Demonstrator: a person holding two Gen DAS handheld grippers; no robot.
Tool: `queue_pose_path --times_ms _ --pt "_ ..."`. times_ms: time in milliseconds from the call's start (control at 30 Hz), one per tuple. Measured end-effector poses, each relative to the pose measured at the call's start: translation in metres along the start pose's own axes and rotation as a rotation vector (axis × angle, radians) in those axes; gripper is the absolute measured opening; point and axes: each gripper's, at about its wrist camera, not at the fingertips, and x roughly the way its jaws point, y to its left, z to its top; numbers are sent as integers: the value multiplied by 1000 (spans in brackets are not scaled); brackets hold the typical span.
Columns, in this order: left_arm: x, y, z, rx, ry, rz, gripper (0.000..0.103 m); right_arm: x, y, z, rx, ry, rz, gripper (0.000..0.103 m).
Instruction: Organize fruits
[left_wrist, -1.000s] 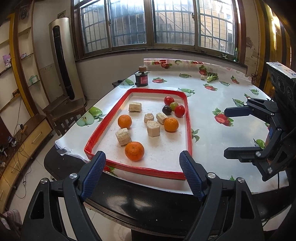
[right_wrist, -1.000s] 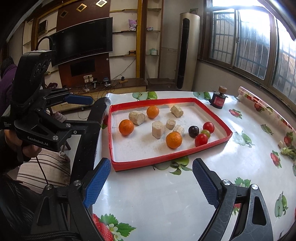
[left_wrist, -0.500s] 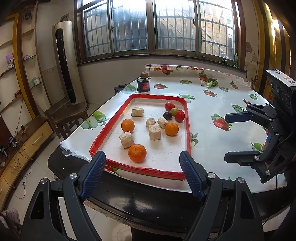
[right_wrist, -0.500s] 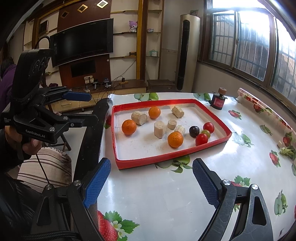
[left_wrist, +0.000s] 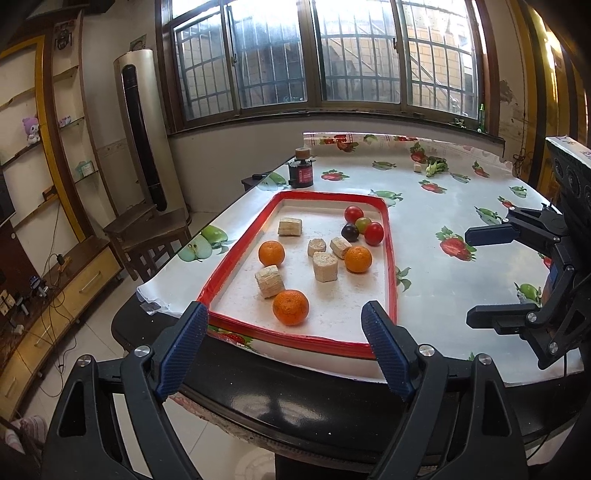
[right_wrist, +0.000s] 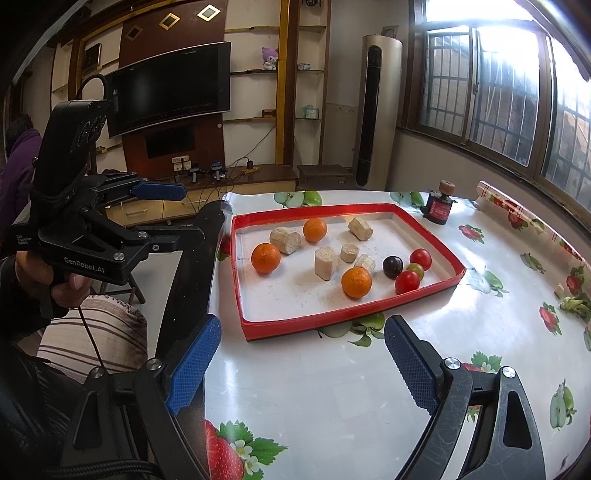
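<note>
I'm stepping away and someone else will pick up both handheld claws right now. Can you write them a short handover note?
Left claw: open, empty, hanging off the table's near edge, aimed at the red-rimmed white tray.
Right claw: open, empty, above the fruit-print tablecloth beside the tray.
In the tray, mixed: three round oranges, five pale beige cut chunks, and a far-corner cluster of two red tomatoes, one green tomato and one dark plum.
Done: nothing grouped or lifted out yet.
Left: all the sorting.

dark jar (left_wrist: 303, 173) on table | television (right_wrist: 168, 92) on wall | tower fan (right_wrist: 375, 110) by window
</note>
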Motion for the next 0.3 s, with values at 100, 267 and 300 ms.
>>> queue_pose_path --times_ms 100,267,300 --pt "0 0 0 6 1 5 86 0 0 0 0 0 0 91" --pt "-1 0 0 2 1 4 86 0 0 -1 2 1 -1 91" --pt "-1 0 0 0 4 1 86 0 0 -1 2 2 -2 91"
